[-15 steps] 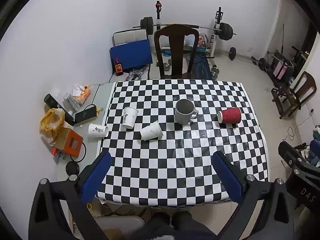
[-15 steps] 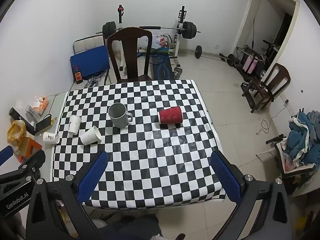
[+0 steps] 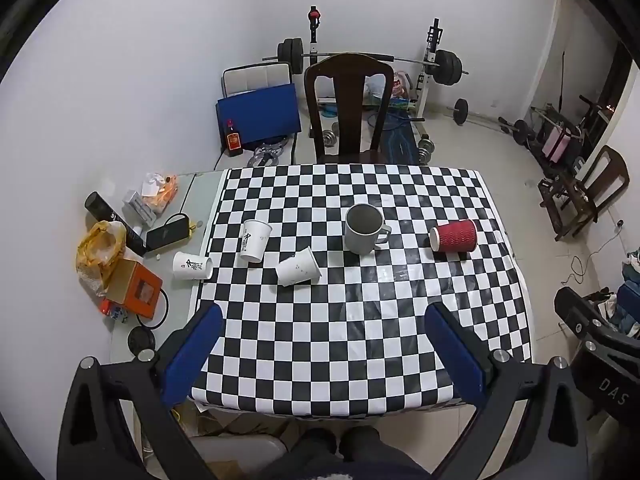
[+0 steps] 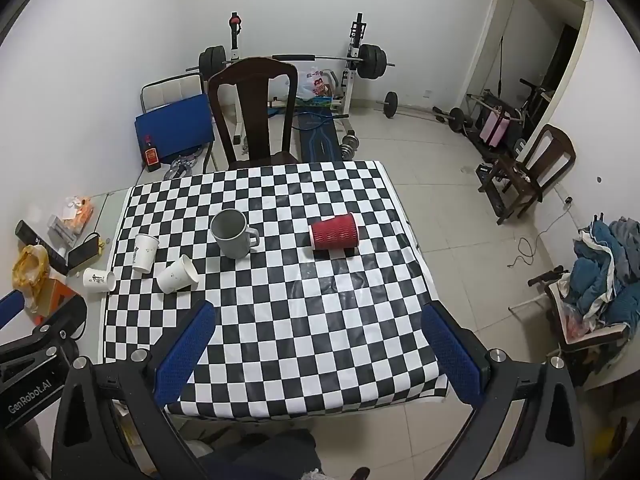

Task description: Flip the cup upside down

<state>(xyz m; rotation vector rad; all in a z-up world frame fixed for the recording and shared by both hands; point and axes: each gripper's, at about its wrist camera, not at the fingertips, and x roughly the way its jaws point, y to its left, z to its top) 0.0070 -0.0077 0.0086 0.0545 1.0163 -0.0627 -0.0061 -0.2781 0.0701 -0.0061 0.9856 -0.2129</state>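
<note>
- Left gripper (image 3: 320,354): jaws spread wide, nothing between the blue pads (image 3: 192,354); held high above the near edge of the table (image 3: 360,380), pointing down and forward across it.
- Right gripper (image 4: 318,354): jaws likewise spread wide and empty; held at similar height over the near edge, offset toward the table's right side.
- Left gripper body also visible at the lower-left margin of the right wrist view, well apart from the right gripper.
- Grey mug (image 3: 363,229): upright, mouth up, handle to the right, near the middle of the checkered cloth; well apart from both grippers.
- Red ribbed cup (image 3: 454,236): lying on its side to the right of the mug, near the table's right edge.
- White paper cup (image 3: 298,267): tipped on its side left of the mug.
- Second white paper cup (image 3: 254,240): upright, slightly tilted, just beyond the tipped one.
- Third white paper cup (image 3: 192,266): on its side, off the cloth at the left edge.
- Dark wooden chair (image 3: 347,110) at the far side of the table; barbell rack (image 3: 372,58) against the back wall.
</note>
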